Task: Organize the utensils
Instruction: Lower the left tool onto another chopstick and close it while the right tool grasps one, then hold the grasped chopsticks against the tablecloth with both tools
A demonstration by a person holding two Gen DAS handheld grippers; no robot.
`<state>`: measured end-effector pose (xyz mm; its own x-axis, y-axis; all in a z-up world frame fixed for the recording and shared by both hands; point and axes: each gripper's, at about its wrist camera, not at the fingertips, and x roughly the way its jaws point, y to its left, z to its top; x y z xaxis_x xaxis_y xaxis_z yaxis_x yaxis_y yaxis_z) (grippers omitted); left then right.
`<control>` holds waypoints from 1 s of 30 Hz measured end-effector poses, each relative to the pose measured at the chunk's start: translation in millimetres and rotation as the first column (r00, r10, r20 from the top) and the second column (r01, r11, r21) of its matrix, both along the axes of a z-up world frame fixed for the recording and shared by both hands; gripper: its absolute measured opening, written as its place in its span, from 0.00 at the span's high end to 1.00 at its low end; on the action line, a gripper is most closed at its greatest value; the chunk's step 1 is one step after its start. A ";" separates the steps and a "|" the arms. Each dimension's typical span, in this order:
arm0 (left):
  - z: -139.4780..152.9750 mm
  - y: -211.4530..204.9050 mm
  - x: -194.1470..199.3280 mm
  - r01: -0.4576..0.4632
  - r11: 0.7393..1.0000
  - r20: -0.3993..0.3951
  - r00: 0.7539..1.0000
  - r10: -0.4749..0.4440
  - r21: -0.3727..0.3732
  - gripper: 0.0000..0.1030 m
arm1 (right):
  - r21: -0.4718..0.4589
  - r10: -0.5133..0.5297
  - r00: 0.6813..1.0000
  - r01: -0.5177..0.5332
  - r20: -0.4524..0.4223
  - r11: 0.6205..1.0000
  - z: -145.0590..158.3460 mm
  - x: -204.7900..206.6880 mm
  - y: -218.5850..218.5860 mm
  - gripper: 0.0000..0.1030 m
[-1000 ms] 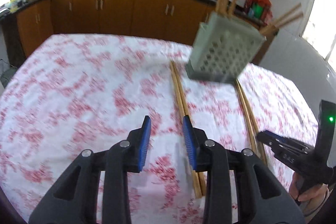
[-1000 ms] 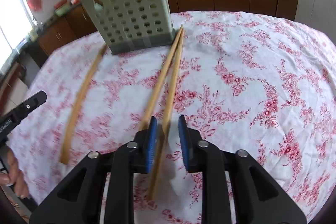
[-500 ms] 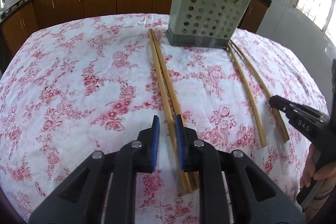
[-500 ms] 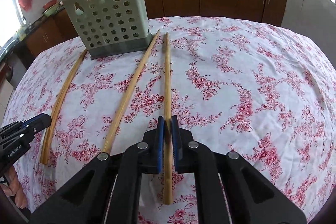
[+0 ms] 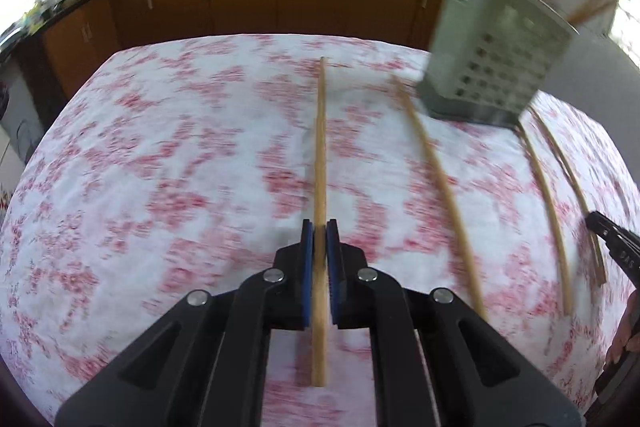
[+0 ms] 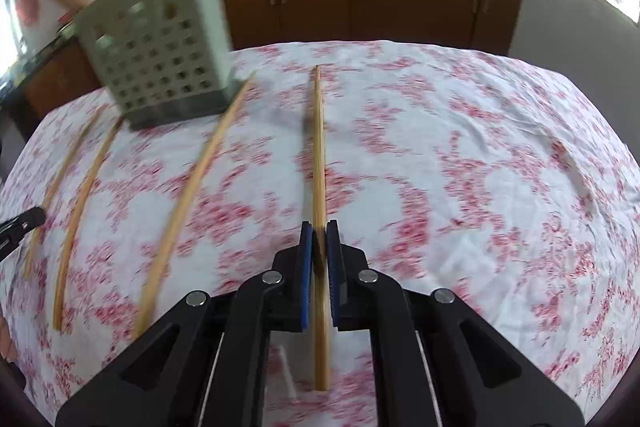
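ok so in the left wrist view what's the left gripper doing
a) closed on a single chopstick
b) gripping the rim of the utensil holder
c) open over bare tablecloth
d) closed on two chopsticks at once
a: the left gripper has its blue pads pressed against both sides of one chopstick, which runs straight out ahead between them, well clear of the utensil holder.

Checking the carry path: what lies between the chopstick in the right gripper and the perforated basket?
One loose chopstick on the floral cloth, seen in the right wrist view, between the held chopstick and basket.
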<state>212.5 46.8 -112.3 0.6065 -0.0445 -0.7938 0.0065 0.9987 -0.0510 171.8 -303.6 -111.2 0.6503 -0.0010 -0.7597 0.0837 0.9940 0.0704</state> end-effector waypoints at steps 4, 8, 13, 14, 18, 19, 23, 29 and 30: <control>-0.3 3.4 -1.6 0.008 1.000 0.017 1.000 -0.008 0.005 0.91 | -0.001 0.001 1.000 -0.001 -0.001 1.000 -0.1 -0.2 -1.5 0.91; -0.4 6.3 -0.1 0.007 1.000 0.016 1.000 -0.007 -0.020 0.90 | -0.004 0.003 1.000 -0.003 -0.002 1.000 -0.1 -0.4 -2.5 0.91; -2.1 9.3 -1.2 0.006 0.999 0.017 1.000 -0.005 -0.039 0.90 | -0.009 0.003 1.000 -0.003 -0.003 1.000 0.7 0.1 -2.3 0.91; -2.0 10.1 -1.9 0.006 0.999 0.017 1.000 -0.005 -0.040 0.90 | -0.011 0.004 1.000 -0.004 -0.003 1.000 0.4 0.8 -2.2 0.91; -1.7 11.7 -2.5 0.005 0.999 0.017 1.000 -0.004 -0.050 0.90 | -0.011 0.004 1.000 -0.004 -0.003 1.000 0.0 1.7 -1.9 0.91; -1.6 12.4 -2.5 0.005 0.999 0.017 1.000 -0.004 -0.053 0.90 | -0.011 0.004 1.000 -0.004 -0.003 1.000 0.2 1.6 -1.2 0.91; -1.6 14.1 -2.9 0.004 0.998 0.017 1.000 -0.003 -0.060 0.90 | -0.012 0.004 1.000 -0.004 -0.003 1.000 0.3 1.5 -1.8 0.91; -1.2 14.9 -3.4 0.003 0.998 0.018 1.000 -0.002 -0.064 0.90 | -0.007 0.004 1.000 -0.004 -0.003 1.000 0.4 1.5 -1.8 0.91; -1.1 15.4 -3.6 0.003 0.998 0.018 1.000 -0.002 -0.064 0.90 | -0.008 0.004 1.000 -0.004 -0.003 1.000 0.4 1.5 -1.8 0.91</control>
<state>208.9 62.2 -113.3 0.6202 -0.0962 -0.7785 0.0106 0.9934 -0.1143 173.3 -305.3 -110.8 0.6478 -0.0045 -0.7618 0.0801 0.9948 0.0622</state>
